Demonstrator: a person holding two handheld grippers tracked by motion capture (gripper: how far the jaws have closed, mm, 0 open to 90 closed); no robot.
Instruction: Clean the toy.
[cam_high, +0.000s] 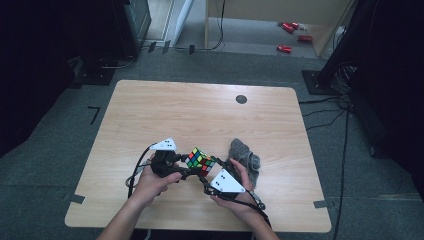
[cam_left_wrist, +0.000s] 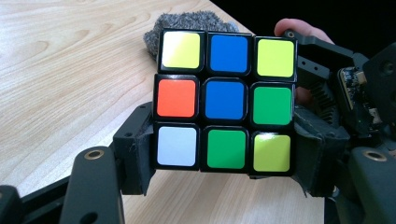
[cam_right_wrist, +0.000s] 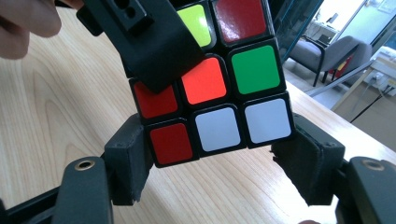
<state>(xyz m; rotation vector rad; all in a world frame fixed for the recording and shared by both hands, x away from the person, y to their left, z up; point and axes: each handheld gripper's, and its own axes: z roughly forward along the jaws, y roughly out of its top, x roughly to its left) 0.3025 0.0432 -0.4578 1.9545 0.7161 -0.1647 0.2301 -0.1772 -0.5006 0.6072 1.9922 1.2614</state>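
Observation:
A scrambled puzzle cube (cam_high: 200, 161) hangs just above the wooden table (cam_high: 200, 110), near its front edge, between both grippers. My left gripper (cam_high: 183, 169) comes in from the left. In the left gripper view it (cam_left_wrist: 226, 156) is shut on the cube (cam_left_wrist: 226, 100), with its pads on either side of the bottom row. My right gripper (cam_high: 213, 171) comes in from the right. In the right gripper view the tilted cube (cam_right_wrist: 219, 93) sits with its lowest row between that gripper's (cam_right_wrist: 217, 161) pads, which lie against it. A jaw of the left gripper crosses the cube's upper left there.
A grey cloth (cam_high: 245, 156) lies crumpled on the table just right of the cube, also behind the cube (cam_left_wrist: 187, 21). A small black disc (cam_high: 241, 99) sits at the table's far side. Red objects (cam_high: 289, 27) lie on the floor beyond. Cables trail from both grippers.

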